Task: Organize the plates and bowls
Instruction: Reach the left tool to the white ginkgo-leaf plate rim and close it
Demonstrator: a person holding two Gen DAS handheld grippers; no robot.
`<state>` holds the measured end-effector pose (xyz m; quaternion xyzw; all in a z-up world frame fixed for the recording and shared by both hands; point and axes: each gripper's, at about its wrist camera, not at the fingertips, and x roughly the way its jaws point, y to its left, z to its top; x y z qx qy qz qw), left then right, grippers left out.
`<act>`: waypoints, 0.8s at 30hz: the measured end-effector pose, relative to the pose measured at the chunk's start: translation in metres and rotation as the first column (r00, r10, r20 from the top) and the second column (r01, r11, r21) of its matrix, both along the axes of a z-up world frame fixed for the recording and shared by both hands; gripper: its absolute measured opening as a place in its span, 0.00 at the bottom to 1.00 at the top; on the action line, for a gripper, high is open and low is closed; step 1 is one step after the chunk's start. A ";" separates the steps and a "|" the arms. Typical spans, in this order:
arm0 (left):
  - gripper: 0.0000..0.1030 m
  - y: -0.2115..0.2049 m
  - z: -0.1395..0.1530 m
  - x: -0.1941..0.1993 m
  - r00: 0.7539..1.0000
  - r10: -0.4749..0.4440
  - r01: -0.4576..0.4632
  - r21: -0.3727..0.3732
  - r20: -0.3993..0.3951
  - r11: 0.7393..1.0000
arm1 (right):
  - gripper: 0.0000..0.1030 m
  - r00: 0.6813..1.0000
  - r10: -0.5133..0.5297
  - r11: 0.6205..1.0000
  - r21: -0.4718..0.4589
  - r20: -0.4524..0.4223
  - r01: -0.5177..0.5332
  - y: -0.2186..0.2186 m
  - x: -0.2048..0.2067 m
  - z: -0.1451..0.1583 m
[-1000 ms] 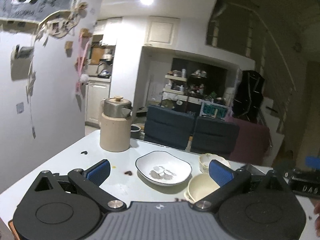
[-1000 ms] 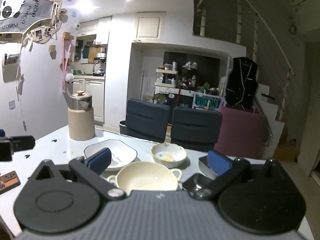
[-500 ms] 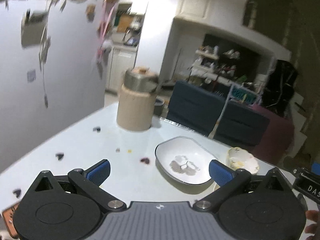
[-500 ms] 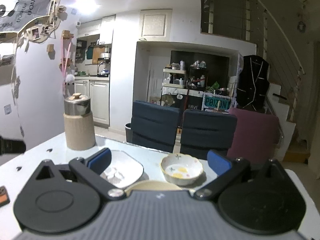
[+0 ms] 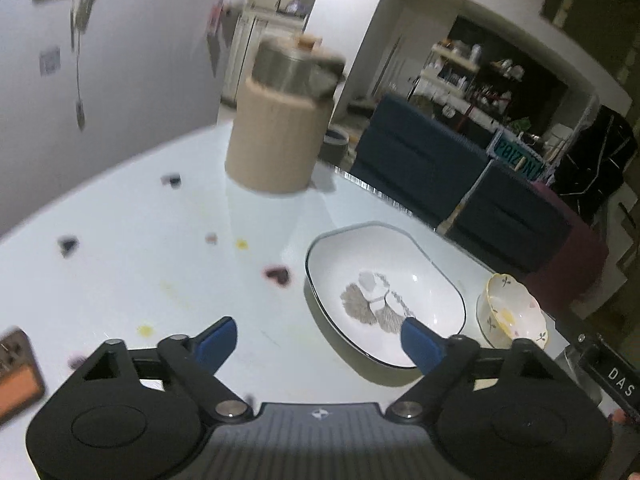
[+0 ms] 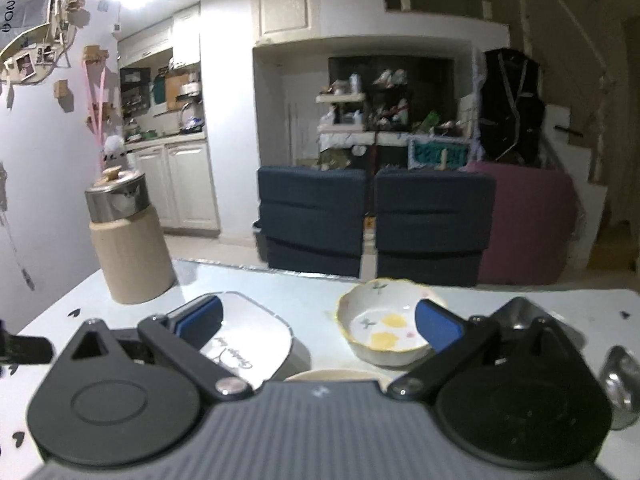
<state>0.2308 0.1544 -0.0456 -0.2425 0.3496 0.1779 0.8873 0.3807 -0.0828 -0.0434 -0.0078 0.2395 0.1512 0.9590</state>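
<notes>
Dishes spread out, both grippers empty

Risk comes first from the crockery itself. The white oval dish with a dark rim and a grey print (image 5: 384,292) and the small scalloped bowl with yellow blobs and flower sprigs (image 6: 386,322) lie near each other on the pale glossy tabletop (image 5: 140,248), and a cream round bowl (image 6: 332,374) shows only as a sliver of rim just under the right gripper's body. Glazed rims will likely slip between smooth blue pads, so a shallow pinch on an edge could let a dish tip or drop. Stacking the scalloped bowl onto something of a different shape could leave it rocking. The tall beige canister with a metal lid (image 5: 280,136) stands well apart at the far side; a wide sweep of the left tool might still knock it.

Left gripper (image 5: 318,344): jaws spread wide, nothing between them, its right pad (image 5: 420,344) overlapping the near rim of the oval dish in view; whether it touches I cannot tell.

Right gripper (image 6: 318,320): jaws also wide and empty, hovering above the table with the scalloped bowl just beyond its right pad (image 6: 436,326).
</notes>
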 end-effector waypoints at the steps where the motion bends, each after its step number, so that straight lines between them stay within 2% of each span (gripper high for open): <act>1: 0.83 0.003 -0.005 0.004 1.000 0.010 -0.010 -0.037 -0.007 0.999 | 1.00 1.000 0.002 1.000 0.007 -0.018 -0.001 0.000 0.006 -0.003; 4: 0.83 0.006 -0.018 0.015 0.999 0.044 -0.045 -0.133 -0.014 0.990 | 1.00 0.999 0.005 0.999 0.043 -0.052 -0.003 0.000 0.024 -0.011; 6: 0.82 0.006 -0.026 0.024 0.998 0.056 -0.058 -0.171 -0.017 0.984 | 1.00 0.998 0.015 0.998 0.065 -0.068 -0.010 -0.002 0.030 -0.015; 9: 0.67 0.005 -0.037 0.043 0.997 0.059 -0.065 -0.176 -0.039 0.982 | 1.00 0.994 0.011 0.996 0.092 -0.107 -0.001 -0.005 0.040 -0.023; 10: 0.63 0.006 -0.043 0.048 0.997 0.064 -0.073 -0.185 -0.051 0.980 | 0.97 0.993 0.018 0.995 0.103 -0.120 -0.006 -0.006 0.042 -0.025; 13: 0.52 0.010 -0.060 0.064 0.993 0.083 -0.101 -0.231 -0.086 0.968 | 0.80 0.987 0.046 0.993 0.115 -0.156 -0.028 -0.003 0.057 -0.034; 15: 0.48 0.010 -0.070 0.074 0.991 0.086 -0.111 -0.254 -0.106 0.961 | 0.73 0.983 0.069 0.992 0.117 -0.170 -0.050 0.001 0.066 -0.037; 17: 0.46 0.009 -0.075 0.083 0.990 0.086 -0.112 -0.245 -0.115 0.963 | 0.59 0.978 0.107 0.988 0.125 -0.180 -0.085 0.004 0.072 -0.039; 18: 0.42 0.009 -0.078 0.087 0.989 0.089 -0.115 -0.231 -0.121 0.966 | 0.57 0.975 0.117 0.987 0.128 -0.188 -0.094 0.006 0.076 -0.040; 20: 0.29 0.009 -0.083 0.092 0.987 0.092 -0.121 -0.224 -0.134 0.967 | 0.48 0.971 0.122 0.985 0.142 -0.206 -0.094 0.010 0.084 -0.043; 21: 0.18 0.010 -0.085 0.094 0.986 0.088 -0.120 -0.229 -0.145 0.966 | 0.46 0.969 0.124 0.984 0.152 -0.213 -0.093 0.011 0.088 -0.045; 22: 0.14 0.011 -0.088 0.095 0.984 0.088 -0.123 -0.231 -0.155 0.965 | 0.42 0.967 0.126 0.983 0.161 -0.220 -0.091 0.012 0.092 -0.047; 24: 0.16 0.012 -0.092 0.096 0.983 0.088 -0.125 -0.235 -0.163 0.964 | 0.36 0.964 0.132 0.981 0.172 -0.233 -0.092 0.013 0.099 -0.051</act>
